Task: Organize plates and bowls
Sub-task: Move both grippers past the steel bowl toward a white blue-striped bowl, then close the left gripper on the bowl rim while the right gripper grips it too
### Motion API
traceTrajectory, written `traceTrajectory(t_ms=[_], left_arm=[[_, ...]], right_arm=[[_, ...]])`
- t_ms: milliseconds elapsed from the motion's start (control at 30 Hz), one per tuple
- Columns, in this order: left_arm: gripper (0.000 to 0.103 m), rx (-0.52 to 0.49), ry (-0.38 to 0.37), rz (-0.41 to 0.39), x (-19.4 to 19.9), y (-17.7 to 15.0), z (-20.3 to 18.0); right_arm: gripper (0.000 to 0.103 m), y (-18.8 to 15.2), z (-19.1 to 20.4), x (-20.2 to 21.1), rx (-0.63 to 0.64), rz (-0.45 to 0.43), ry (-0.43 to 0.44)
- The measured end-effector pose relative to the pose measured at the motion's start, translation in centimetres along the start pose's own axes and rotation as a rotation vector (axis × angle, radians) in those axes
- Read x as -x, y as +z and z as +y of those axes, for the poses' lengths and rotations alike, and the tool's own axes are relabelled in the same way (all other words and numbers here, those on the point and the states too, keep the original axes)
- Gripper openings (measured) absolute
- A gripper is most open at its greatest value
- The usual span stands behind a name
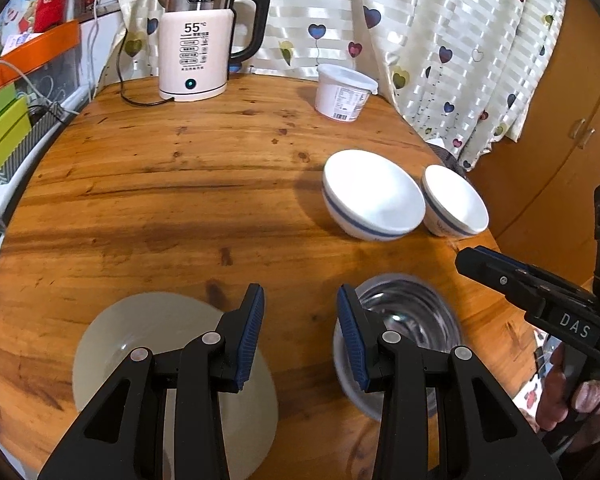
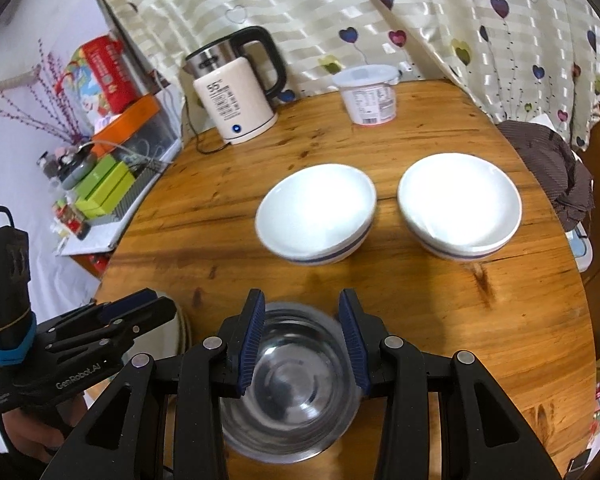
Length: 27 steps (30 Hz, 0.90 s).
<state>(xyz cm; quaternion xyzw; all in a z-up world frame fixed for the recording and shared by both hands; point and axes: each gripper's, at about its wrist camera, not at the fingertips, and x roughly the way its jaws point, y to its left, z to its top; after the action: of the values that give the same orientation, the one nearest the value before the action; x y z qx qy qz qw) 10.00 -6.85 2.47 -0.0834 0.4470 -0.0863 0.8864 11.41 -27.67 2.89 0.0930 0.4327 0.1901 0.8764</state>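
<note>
steel bowl (image 2: 288, 384) below right gripper (image 2: 302, 340), jaws apart, nothing clamped. left gripper (image 1: 300, 332) parted over wooden table (image 1: 180, 200), empty. 2 blue-banded bowls (image 2: 316, 212) side by side, probably awaiting stacking.

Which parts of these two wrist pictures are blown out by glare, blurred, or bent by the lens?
Right wrist view: both white bowls glare white inside, losing detail; the steel bowl has a smeared, blurred rim. Left wrist view: the steel bowl is blurred too, the kettle stays sharp, and the round table bulges under fisheye distortion, with black corners in both views.
</note>
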Motion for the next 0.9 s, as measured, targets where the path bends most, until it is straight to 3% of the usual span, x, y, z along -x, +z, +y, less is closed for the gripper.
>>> traceTrajectory(t_ms=[900], left_arm=[[0.039, 0.038, -0.09, 0.065, -7.5, 6.2, -2.0]], right_arm=[[0.033, 4.2, -4.1, -5.7, -0.117, 0.038, -0.004]])
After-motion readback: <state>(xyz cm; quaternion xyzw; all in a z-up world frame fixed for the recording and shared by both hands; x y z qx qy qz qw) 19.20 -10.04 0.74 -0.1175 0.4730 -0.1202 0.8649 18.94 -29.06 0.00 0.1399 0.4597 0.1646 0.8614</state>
